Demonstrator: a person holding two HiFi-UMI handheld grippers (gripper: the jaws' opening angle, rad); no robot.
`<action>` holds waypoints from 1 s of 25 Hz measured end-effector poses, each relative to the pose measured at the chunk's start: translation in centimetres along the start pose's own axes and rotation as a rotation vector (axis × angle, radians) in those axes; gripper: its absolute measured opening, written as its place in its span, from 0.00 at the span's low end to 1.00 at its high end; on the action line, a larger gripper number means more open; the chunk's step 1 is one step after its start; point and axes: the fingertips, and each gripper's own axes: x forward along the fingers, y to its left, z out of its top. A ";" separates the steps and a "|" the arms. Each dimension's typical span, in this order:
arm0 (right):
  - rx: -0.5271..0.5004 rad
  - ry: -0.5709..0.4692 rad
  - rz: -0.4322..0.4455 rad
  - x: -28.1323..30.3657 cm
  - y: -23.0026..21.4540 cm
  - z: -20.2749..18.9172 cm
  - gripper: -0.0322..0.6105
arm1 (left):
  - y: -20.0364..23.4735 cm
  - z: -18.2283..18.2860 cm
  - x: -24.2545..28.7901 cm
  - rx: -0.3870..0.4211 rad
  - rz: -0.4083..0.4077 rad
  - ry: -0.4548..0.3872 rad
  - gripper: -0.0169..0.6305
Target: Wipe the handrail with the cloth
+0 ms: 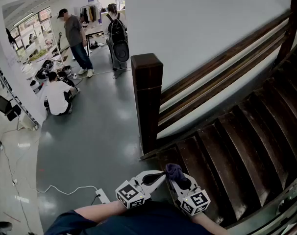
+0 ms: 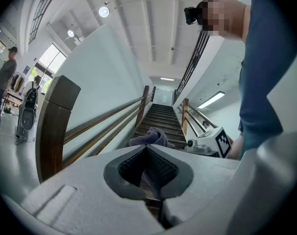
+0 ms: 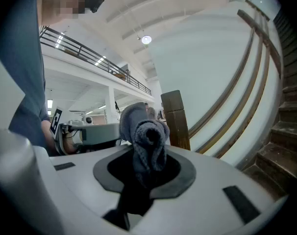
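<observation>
A purple-grey cloth is bunched between my two grippers, low in the head view at the foot of the stairs. My right gripper is shut on the cloth, which stands up out of its jaws. My left gripper points in from the left. It is shut, with a thin strip of the cloth pinched between its pads. The dark wooden handrail climbs to the upper right from a square newel post, well ahead of both grippers. Neither gripper touches the handrail.
Dark wooden stair treads rise to the right, with a second railing at the bottom right. A white power strip and its cable lie on the grey floor to the left. Three people are at the far back left.
</observation>
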 end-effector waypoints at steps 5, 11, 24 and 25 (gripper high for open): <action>-0.003 -0.004 0.003 -0.2 -0.2 0.2 0.20 | -0.1 0.3 0.3 0.002 -0.002 -0.002 0.03; -0.004 -0.009 0.013 -0.2 -0.9 0.6 0.20 | 0.0 0.7 1.1 0.025 0.002 0.000 0.03; 0.030 -0.032 0.025 -1.1 -5.8 1.2 0.20 | 0.4 1.0 6.0 0.053 0.006 0.015 0.03; 0.034 -0.035 0.020 -1.3 -6.4 1.1 0.20 | 0.4 0.9 6.6 0.056 0.006 0.017 0.03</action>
